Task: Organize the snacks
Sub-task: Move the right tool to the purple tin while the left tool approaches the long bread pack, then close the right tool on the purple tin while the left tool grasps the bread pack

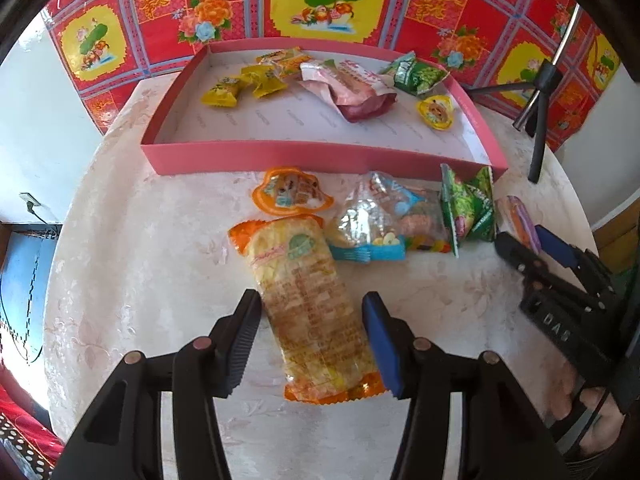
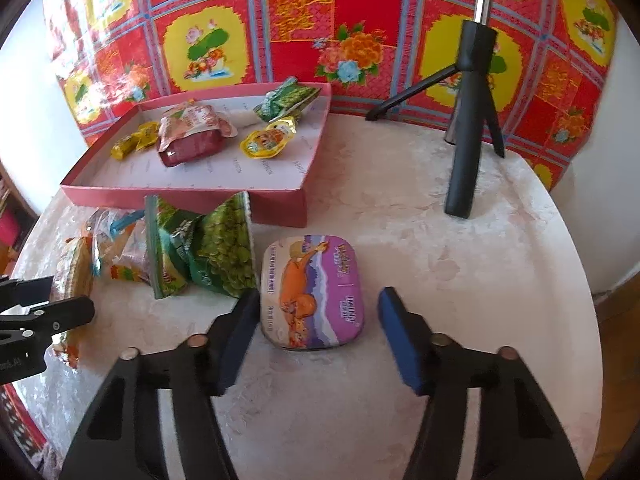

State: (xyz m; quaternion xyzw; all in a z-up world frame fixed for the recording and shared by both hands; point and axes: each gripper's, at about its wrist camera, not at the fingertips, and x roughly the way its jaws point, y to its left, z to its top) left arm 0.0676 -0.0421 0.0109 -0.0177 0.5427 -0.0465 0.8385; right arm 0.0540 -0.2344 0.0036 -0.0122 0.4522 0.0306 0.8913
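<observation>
A pink tray (image 1: 256,154) at the back of the round table holds yellow candies (image 1: 240,84), a pink pouch (image 1: 352,88), a green pea packet and a jelly cup. My left gripper (image 1: 312,340) is open, its jaws on either side of a long orange rice-cracker pack (image 1: 304,292) lying on the table. My right gripper (image 2: 316,336) is open around a purple tin (image 2: 312,292). The right gripper also shows in the left wrist view (image 1: 532,240).
In front of the tray lie an orange jelly cup (image 1: 292,192), a clear candy bag (image 1: 384,220) and green pea packets (image 2: 208,248). A black tripod (image 2: 468,128) stands at the back right. A red patterned cloth (image 2: 320,20) hangs behind. The table edge curves close on the right.
</observation>
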